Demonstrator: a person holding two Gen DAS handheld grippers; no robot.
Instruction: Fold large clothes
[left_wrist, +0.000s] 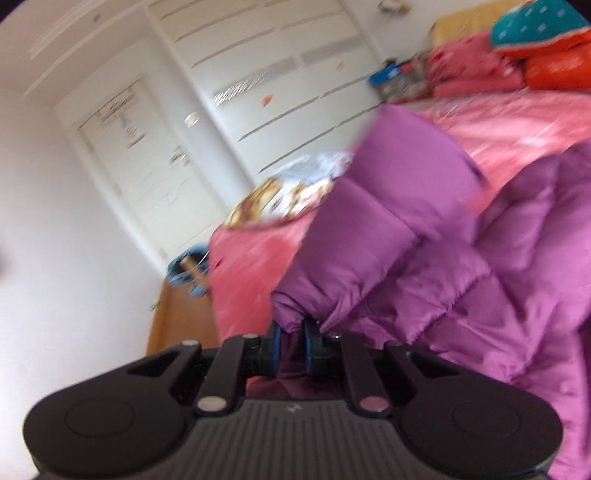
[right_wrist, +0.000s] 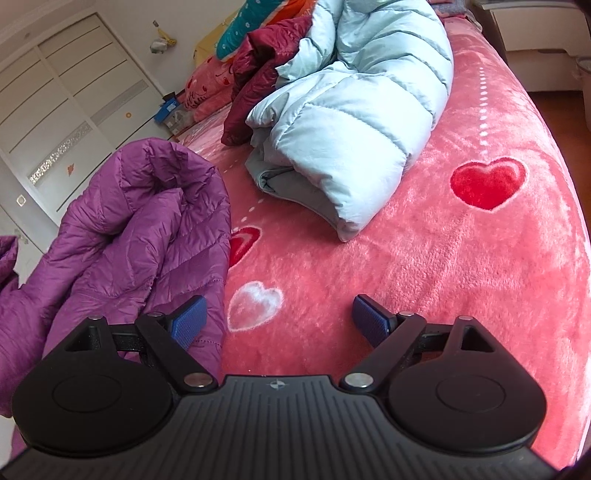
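A purple quilted puffer jacket (left_wrist: 424, 258) lies partly bunched on a pink bed. My left gripper (left_wrist: 293, 338) is shut on its sleeve cuff and holds that sleeve lifted; the view is blurred. In the right wrist view the same purple jacket (right_wrist: 129, 236) sits at the left, rumpled. My right gripper (right_wrist: 279, 315) is open and empty just above the pink blanket, its left finger (right_wrist: 188, 325) beside the jacket's edge.
A light blue puffer coat (right_wrist: 351, 122) and a dark red jacket (right_wrist: 258, 74) are piled farther back on the pink heart-patterned blanket (right_wrist: 461, 277). Pillows (left_wrist: 546, 48) lie at the bed's head. White wardrobe doors (left_wrist: 258, 85) stand behind. The bed's edge drops at the right.
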